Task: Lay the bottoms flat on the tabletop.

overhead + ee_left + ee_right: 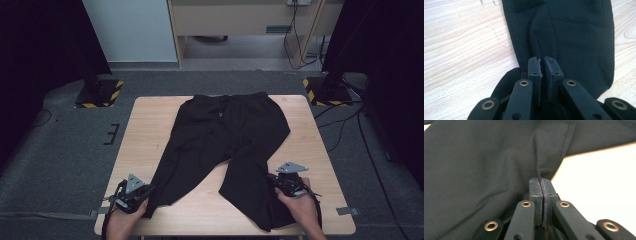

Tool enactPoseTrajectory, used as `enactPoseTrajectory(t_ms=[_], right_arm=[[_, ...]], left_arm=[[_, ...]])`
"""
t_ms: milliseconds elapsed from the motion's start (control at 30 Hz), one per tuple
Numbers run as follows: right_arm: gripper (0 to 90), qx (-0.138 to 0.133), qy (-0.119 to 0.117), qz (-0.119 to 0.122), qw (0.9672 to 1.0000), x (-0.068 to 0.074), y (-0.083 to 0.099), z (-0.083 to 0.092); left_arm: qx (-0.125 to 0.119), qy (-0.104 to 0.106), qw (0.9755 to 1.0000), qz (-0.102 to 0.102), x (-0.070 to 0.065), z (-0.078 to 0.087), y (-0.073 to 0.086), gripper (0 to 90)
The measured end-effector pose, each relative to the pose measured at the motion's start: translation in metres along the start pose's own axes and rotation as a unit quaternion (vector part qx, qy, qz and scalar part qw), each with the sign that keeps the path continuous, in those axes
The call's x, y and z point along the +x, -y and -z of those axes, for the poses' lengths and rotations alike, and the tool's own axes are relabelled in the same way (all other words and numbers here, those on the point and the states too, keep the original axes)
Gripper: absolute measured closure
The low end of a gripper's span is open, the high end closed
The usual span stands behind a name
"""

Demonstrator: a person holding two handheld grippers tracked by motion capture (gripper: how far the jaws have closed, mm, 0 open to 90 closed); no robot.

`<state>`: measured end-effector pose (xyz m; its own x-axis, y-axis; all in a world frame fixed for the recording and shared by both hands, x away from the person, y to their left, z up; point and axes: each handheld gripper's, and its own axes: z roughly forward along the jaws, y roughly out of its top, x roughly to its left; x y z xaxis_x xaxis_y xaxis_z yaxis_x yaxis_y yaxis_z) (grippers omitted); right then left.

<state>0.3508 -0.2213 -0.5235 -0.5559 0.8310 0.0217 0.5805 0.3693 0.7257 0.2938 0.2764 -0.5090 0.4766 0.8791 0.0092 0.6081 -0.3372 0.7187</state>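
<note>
Two grippers worked one garment. Black trousers (227, 145) lay flat on a light wooden table (150, 130), waistband at the far edge, legs spread toward the person's side. The trousers' left leg ran down and left toward the near left corner; the right leg ran straight down toward the near edge, right of centre.

Left gripper (150, 189) sat at the near left of the table, held in the person's left hand (122, 220), grey plate on top. Jaws pointed at the hem end of the left leg. In the left gripper view the left gripper (541, 60) had its jaws drawn almost together, a thin gap between the pads, with a fold of black cloth pinched at their tips. Cloth bunched into creases just ahead of the pads. Bare wood showed to either side of the leg.

Right gripper (272, 176) was at the outer edge of the right leg, near the hem, in the person's right hand (302, 207). In the right gripper view the right gripper (540, 180) had its jaws fully together, clamped on the seam edge of the cloth; wrinkles ran from the pinch point. Pale tabletop lay to one side there.

Grey carpet floor (60, 150) surrounded the table.
</note>
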Motion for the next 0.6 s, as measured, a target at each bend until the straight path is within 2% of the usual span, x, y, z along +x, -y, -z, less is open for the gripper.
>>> enactPoseTrajectory(t_ms=[133,267,400,533,600], right_arm=[[88.8,0.001,0.002,0.0,1.0,-0.006,0.012,0.014],[88.7,0.001,0.004,-0.011,0.9999,-0.013,0.022,0.025],[88.0,0.001,0.013,-0.014,0.9998,-0.021,0.03,0.035],[76.9,-0.002,0.009,-0.021,0.9997,-0.026,0.031,0.039],[70.6,-0.012,0.01,-0.016,0.9997,-0.026,0.027,0.04]], left_arm=[[0.001,0.0,1.0,-0.002,0.0,0.0,0.0,83.4],[0.001,-0.001,1.0,0.002,0.001,0.0,0.001,83.4],[0.0,-0.002,1.0,0.002,0.001,0.001,0.001,83.1],[-0.003,-0.003,1.0,0.001,0.0,0.003,0.0,82.9],[-0.006,-0.003,1.0,0.001,0.0,0.003,0.0,82.9]])
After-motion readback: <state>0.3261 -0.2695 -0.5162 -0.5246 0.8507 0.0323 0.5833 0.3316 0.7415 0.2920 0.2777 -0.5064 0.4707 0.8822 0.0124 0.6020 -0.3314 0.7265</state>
